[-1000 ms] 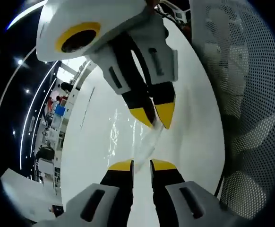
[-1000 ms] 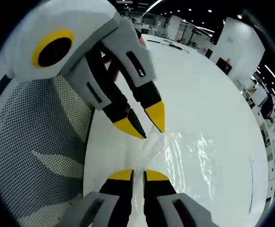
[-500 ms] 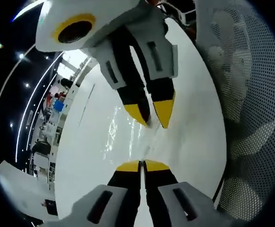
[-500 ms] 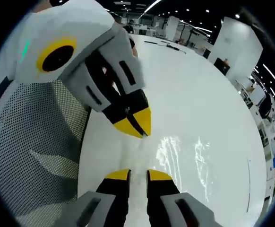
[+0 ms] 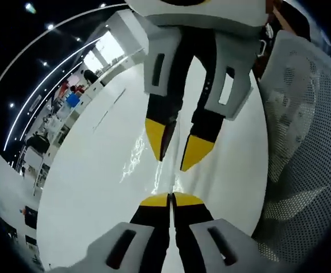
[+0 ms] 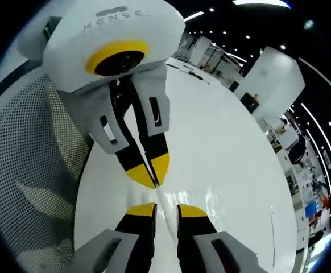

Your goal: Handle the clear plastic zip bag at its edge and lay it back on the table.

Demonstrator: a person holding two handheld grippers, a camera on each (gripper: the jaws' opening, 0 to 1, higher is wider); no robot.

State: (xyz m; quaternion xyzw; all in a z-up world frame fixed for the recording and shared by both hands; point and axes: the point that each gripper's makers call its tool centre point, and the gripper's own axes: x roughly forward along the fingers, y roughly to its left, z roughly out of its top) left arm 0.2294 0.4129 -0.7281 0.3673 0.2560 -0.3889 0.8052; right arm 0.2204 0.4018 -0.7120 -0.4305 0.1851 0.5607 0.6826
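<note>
Two grippers over a glinting clear zip bag (image 5: 136,162), left gripper (image 5: 169,199) jaws pinching its edge, right gripper (image 6: 166,210) jaws apart.

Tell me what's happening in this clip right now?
A person holds two tools nose to nose over a white table, working a clear plastic zip bag lying on it. The left tool has its jaws pressed together, apparently pinching the bag's near edge. The right tool, facing it, has its jaws apart with the bag's edge between them. A mesh chair back stands beside the table.
</note>
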